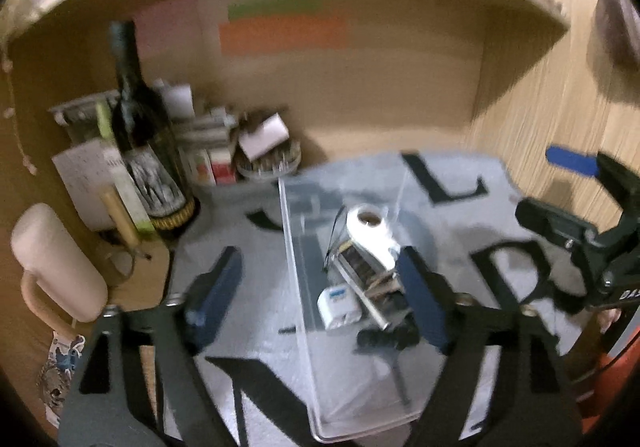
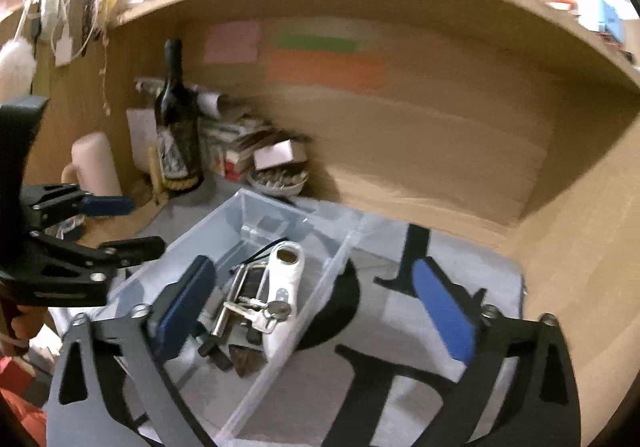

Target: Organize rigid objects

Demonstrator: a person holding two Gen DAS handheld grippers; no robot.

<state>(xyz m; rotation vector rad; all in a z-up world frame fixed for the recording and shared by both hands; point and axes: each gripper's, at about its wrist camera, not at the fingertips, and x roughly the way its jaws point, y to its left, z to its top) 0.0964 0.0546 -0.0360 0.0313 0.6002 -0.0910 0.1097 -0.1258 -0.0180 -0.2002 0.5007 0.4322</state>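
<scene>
Both tools held over the clear plastic bin [image 1: 352,399] on the grey mat with black letters [image 1: 248,367] covering my tabletop. Left tool [image 1: 320,287] released, nothing between its blue pads; left pad over the mat, right pad over the bin's contents. Right tool [image 2: 316,315] also spread wide and empty, its left pad over the bin, its right pad over the mat beyond the bin's wall. The rigid things already sit together inside the bin: a white handled tool [image 2: 286,287] lying lengthwise, a metal padlock with keys [image 2: 250,307] touching it, a small white-and-blue adapter [image 1: 338,307], and some dark bits near the front that are too blurred to name. Back left corner of the desk nook: dark wine bottle [image 2: 176,127] upright, a pale pink mug [image 1: 56,259] nearby, stacked small boxes [image 2: 236,155] and a bowl of small items [image 2: 278,177]. Coloured sticky notes [image 2: 324,59] on the back panel.
</scene>
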